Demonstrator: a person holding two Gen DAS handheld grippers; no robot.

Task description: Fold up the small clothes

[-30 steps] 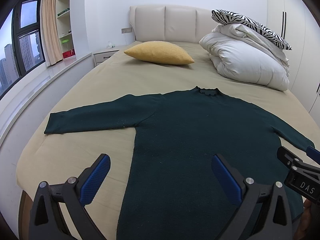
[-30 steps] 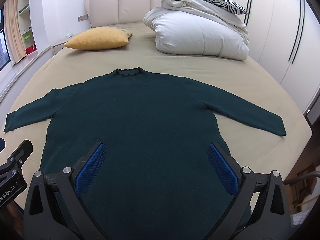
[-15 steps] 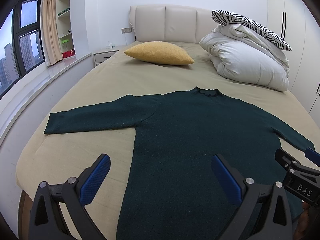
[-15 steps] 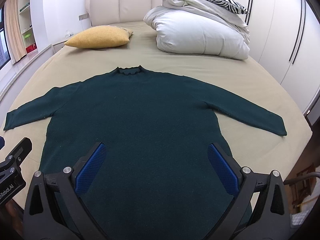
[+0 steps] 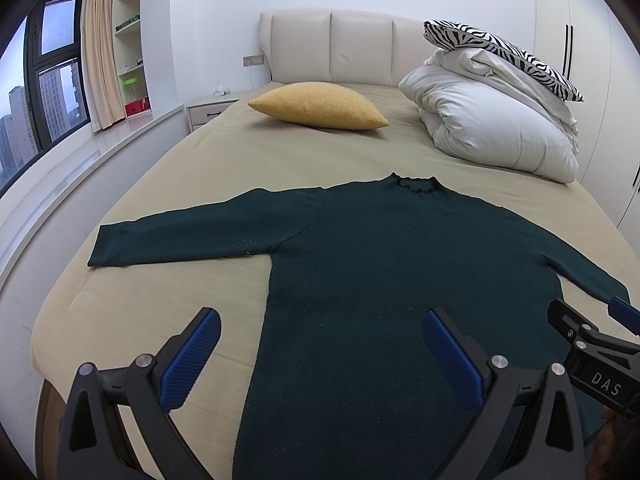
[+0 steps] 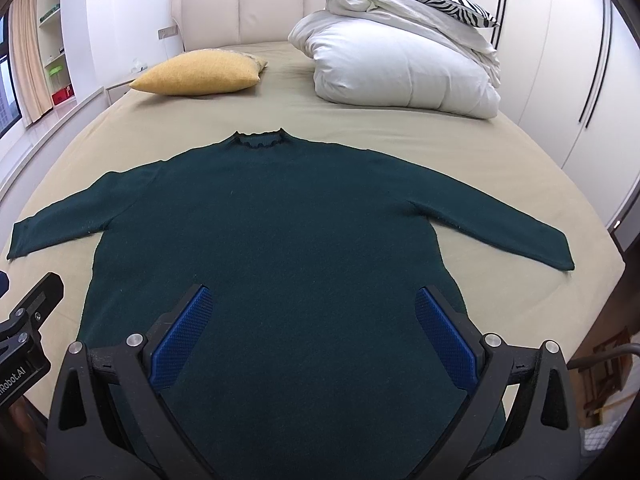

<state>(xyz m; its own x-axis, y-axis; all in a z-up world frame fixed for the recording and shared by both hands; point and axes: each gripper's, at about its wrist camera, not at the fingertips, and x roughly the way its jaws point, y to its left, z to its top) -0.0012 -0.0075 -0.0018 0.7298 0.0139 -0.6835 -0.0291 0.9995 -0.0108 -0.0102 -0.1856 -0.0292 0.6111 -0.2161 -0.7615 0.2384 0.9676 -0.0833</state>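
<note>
A dark green long-sleeved sweater (image 5: 400, 264) lies flat and spread out on the beige bed (image 5: 160, 304), collar toward the headboard, both sleeves stretched sideways. It also shows in the right wrist view (image 6: 288, 232). My left gripper (image 5: 320, 344) is open and empty, held above the sweater's lower left edge. My right gripper (image 6: 314, 326) is open and empty, held above the sweater's lower middle. The right gripper's tip shows at the right edge of the left wrist view (image 5: 588, 344). The sweater's hem is hidden behind the grippers.
A yellow cushion (image 5: 320, 106) and a folded white duvet (image 5: 492, 128) topped by a zebra pillow (image 5: 500, 48) lie near the headboard. A window ledge (image 5: 80, 168) runs along the left. White wardrobes (image 6: 568, 64) stand on the right.
Both grippers have drifted very slightly; the view barely shifts. The sweater has not moved and both grippers stay open.
</note>
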